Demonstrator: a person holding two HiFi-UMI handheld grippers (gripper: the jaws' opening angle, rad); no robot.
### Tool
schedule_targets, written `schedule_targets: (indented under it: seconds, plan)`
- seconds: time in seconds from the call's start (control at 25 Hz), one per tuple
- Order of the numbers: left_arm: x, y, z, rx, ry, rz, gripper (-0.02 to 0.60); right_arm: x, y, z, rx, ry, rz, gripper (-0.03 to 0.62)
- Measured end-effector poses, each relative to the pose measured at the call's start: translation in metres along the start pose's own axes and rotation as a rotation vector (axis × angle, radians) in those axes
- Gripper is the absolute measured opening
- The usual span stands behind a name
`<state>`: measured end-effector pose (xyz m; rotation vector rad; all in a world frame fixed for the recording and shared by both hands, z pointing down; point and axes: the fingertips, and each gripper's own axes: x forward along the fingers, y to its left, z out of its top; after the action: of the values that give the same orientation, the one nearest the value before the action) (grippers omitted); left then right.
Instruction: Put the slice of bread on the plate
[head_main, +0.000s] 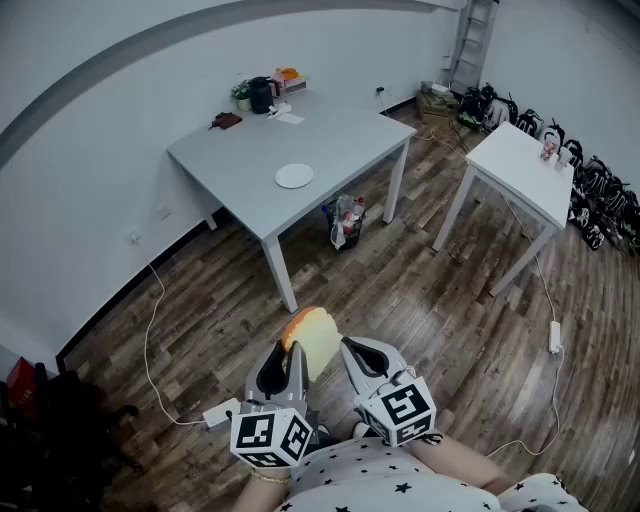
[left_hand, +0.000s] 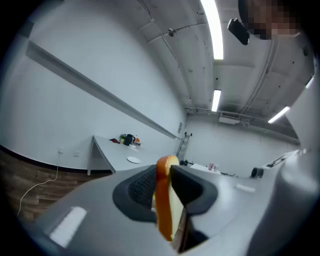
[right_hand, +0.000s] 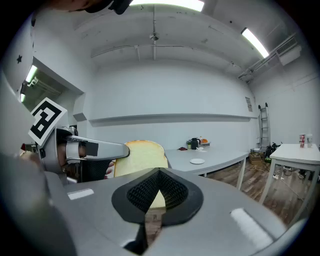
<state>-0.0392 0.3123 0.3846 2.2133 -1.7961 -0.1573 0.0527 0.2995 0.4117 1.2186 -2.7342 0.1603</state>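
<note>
I see a slice of bread (head_main: 313, 338) with an orange crust standing on edge between the jaws of my left gripper (head_main: 296, 354), which is shut on it near my body. In the left gripper view the bread (left_hand: 164, 205) fills the gap between the pads of the left gripper (left_hand: 163, 174). Close to its right, my right gripper (head_main: 358, 352) is shut with nothing in it. Its own view shows its tips (right_hand: 159, 173) meeting, with the bread (right_hand: 142, 157) and the left gripper (right_hand: 95, 150) just beyond. The white plate (head_main: 294, 176) lies far ahead on the grey table (head_main: 340, 135).
A dark jug (head_main: 260, 95) and small items sit at the grey table's far corner. A bin with rubbish (head_main: 345, 222) stands under it. A white table (head_main: 520, 165) is at the right, with bags (head_main: 600, 190) along the wall. A power strip (head_main: 222, 412) and cables lie on the wood floor.
</note>
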Motion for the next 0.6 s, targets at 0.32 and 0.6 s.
schedule_targets:
  seconds: [0.32, 0.6]
  plan:
    - [-0.002, 0.016, 0.001, 0.004, 0.011, -0.022, 0.094, 0.016, 0.015, 0.003, 0.037, -0.016, -0.003, -0.002]
    - [0.002, 0.044, 0.009, -0.003, 0.014, -0.042, 0.094, 0.046, 0.031, 0.004, 0.051, -0.004, -0.013, -0.002]
